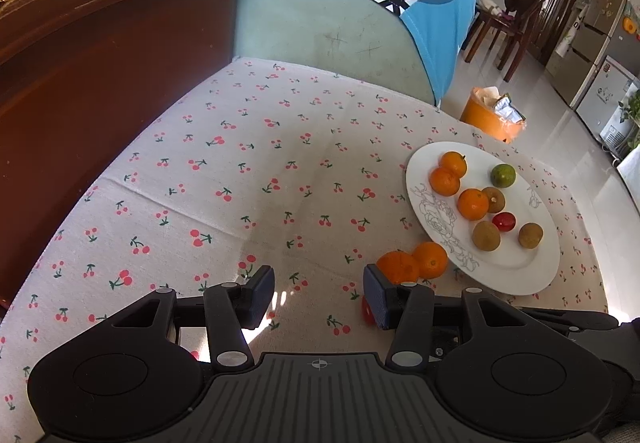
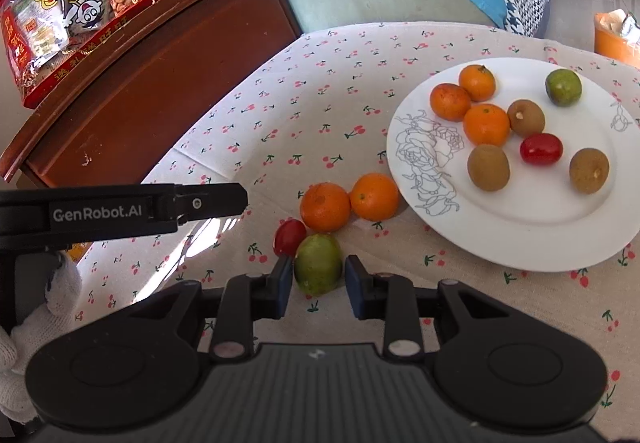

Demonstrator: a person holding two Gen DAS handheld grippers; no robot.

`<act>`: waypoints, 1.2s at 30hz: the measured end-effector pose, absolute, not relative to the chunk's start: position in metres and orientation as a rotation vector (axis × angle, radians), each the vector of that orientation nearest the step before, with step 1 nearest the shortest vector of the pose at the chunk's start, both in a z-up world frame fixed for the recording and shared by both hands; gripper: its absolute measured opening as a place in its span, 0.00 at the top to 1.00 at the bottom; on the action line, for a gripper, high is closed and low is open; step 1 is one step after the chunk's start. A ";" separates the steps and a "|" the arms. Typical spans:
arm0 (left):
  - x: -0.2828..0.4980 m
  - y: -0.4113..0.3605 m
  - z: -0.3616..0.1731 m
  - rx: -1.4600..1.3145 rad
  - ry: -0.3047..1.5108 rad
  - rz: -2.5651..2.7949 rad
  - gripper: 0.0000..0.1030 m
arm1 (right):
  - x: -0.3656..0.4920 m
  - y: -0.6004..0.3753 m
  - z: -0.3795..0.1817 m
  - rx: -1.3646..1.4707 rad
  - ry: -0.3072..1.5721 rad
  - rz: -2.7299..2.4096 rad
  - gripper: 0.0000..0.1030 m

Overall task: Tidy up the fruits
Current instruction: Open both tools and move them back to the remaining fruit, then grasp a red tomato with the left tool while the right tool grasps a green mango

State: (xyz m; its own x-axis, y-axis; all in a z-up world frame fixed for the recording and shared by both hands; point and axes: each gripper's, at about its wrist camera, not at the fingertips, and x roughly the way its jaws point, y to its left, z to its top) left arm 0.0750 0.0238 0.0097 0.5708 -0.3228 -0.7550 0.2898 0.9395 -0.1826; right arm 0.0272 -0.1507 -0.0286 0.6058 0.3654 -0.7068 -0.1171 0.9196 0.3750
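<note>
While the right gripper [image 2: 318, 285] straddles the green fruit [image 2: 318, 263] on the cherry-print cloth [image 2: 280, 103], its fingers sit just beside it with a sliver of gap on the right, not yet clamped. Left gripper [image 1: 319, 295] hovers wide open and empty, near two oranges [image 1: 414, 263] beside the white plate [image 1: 532, 275].
</note>
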 end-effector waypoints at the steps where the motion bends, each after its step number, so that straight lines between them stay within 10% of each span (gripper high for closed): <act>1: 0.075 0.024 0.009 -0.039 0.894 -0.359 0.54 | 0.028 -0.150 -0.029 0.299 0.878 0.284 0.73; 36: 0.060 -0.021 -0.021 0.106 0.866 -0.472 0.77 | 0.007 -0.197 -0.024 0.371 0.923 0.166 0.73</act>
